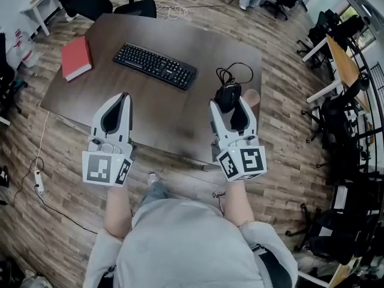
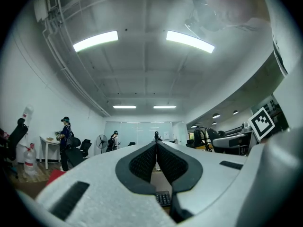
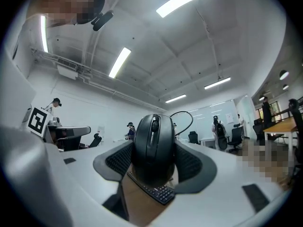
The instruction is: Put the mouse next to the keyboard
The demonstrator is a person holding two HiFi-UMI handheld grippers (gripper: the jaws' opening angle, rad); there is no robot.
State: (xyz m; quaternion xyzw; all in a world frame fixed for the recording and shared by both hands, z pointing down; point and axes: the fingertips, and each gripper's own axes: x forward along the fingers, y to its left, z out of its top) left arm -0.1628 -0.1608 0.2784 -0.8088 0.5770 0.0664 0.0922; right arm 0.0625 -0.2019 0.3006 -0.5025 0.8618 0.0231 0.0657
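The carrying step looked to be in hand. The right gripper (image 1: 230,104) was clamped on the mouse (image 1: 228,95), holding it right of the keyboard (image 1: 155,65) and nearer the person, its cable (image 1: 237,69) looped beyond. The left gripper (image 1: 123,97), in front of the keyboard, had its jaws pressed together on nothing. Next, I judged, the mouse needed lowering onto the table (image 1: 198,44) just beside the keyboard's right end. I counted one mouse, one keyboard, one red book (image 1: 76,57) and two grippers.
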